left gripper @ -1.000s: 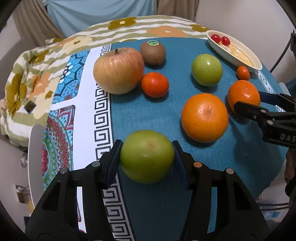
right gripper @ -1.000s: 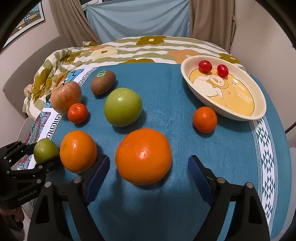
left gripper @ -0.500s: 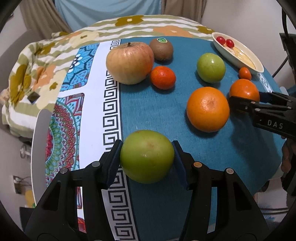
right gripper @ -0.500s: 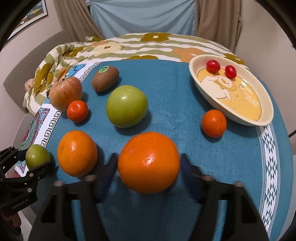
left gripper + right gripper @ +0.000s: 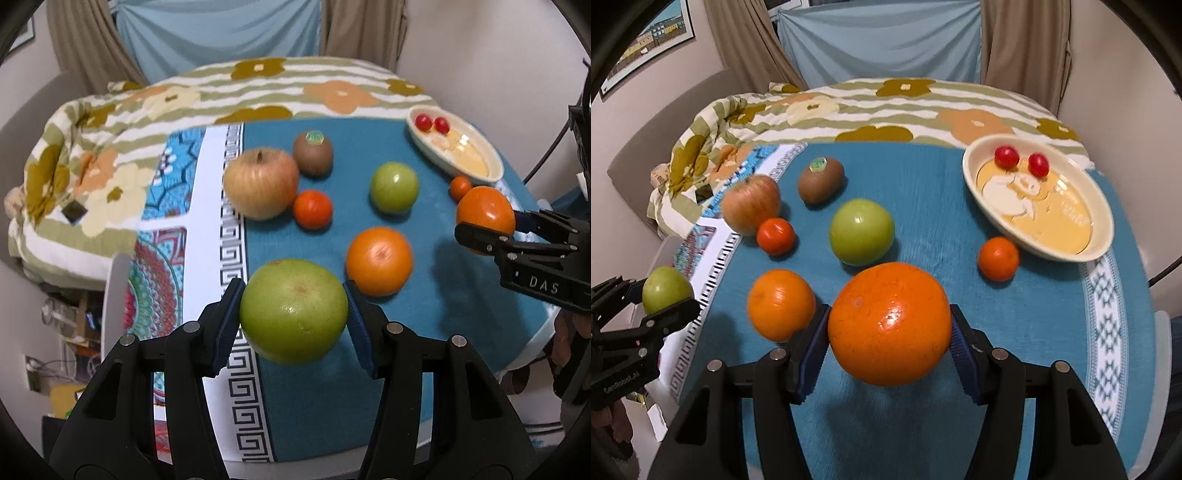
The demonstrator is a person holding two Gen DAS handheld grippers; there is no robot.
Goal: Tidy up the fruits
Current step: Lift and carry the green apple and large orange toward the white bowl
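so far, little of the sorting is done. the table (image 5: 1123,369), draped in a napped teal cloth (image 5: 923,177) with a white key-pattern border, is strewn with loose fruit. the oval cream dish (image 5: 1102,221), glossy and shallow with a cartoon print inside, holds only two cherry tomatoes (image 5: 1006,157), so most pieces remain to be placed, as it is judged.

a big orange (image 5: 890,323), round and dimpled with a wet-looking shine, is clamped between the ridged blue pads of the right gripper (image 5: 889,347) and is seen raised off the cloth. a green apple (image 5: 293,311), smooth and faintly speckled, is gripped likewise by the left gripper (image 5: 293,325), lifted near the cloth's border.

left on the cloth are a streaked red-yellow apple (image 5: 261,183), a second orange (image 5: 379,261), another green apple (image 5: 861,232), a fuzzy brown kiwi (image 5: 821,181) with a sticker, and two small glossy mandarins (image 5: 775,236), one of which lies just beside the dish. where each kind is meant to go cannot be told.
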